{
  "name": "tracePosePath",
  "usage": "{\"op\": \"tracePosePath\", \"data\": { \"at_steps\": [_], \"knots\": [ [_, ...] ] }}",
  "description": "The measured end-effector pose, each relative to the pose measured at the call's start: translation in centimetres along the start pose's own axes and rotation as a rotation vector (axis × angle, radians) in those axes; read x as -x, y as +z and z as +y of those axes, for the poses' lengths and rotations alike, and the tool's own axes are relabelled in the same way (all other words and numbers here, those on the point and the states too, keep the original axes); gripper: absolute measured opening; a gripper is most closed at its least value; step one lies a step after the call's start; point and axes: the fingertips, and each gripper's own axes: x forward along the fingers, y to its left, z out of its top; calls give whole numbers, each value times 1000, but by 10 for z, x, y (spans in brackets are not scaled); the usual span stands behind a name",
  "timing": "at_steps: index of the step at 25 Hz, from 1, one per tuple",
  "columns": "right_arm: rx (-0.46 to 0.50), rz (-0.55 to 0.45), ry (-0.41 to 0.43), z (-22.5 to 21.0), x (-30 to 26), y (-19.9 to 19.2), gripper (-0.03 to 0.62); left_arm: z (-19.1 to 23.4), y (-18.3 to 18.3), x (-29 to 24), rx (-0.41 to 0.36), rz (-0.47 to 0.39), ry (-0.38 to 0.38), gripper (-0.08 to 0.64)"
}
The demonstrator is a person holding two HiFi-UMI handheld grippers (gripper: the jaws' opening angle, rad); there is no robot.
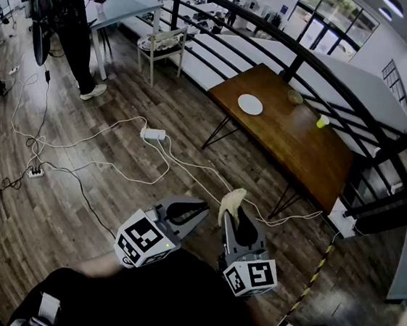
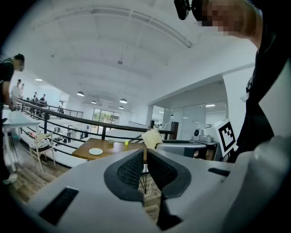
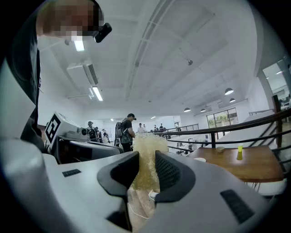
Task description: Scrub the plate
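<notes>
Fingers [image 3: 170,175] of R gripper [image 1: 235,219] pinch scrubber [image 1: 231,200], L gripper [image 1: 198,210] together, empty; plate [image 1: 250,104] far off upper-centre, R nearer.

1. Plate [image 1: 250,104]: plain white.
2. Table [image 1: 293,143]: warm brown wood, black legs.
3. Scrubber [image 1: 231,203]: pale yellow.
4. Left gripper [image 1: 191,210], right gripper [image 1: 235,221]: grey shells, black textured pads, black-and-white square markers.
5. Small object [image 1: 323,122]: bright yellow.

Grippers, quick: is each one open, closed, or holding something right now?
Left gripper: jaws closed, nothing between them.
Right gripper: jaws closed on a yellowish scrubber.
</notes>
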Motion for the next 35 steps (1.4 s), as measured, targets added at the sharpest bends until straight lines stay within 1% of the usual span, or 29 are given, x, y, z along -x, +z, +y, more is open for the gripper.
{"op": "tracePosePath", "data": {
  "at_steps": [5,11,16,22,26,29,32,35],
  "knots": [
    [13,-19,11,-17,5,4,120,-4,1,-16,-5,-8,26,34],
    [-11,-11,1,-41,20,2,120,-18,0,-40,1,11,21,34],
    [-27,6,17,-48,27,-6,120,-24,-9,-48,40,30,33,34],
    [-95,51,23,-59,18,-23,120,-15,-24,-55,93,65,44,34],
    [-103,91,29,-64,-2,-32,120,5,-30,-65,130,71,43,34],
    [-96,115,20,-80,-26,-37,120,30,-31,-82,154,75,21,34],
    [-95,134,-13,-100,-57,-38,120,64,-25,-102,164,68,-8,34],
    [-86,143,-44,-118,-99,-31,120,110,-12,-119,175,51,-31,34]
  ]
}}
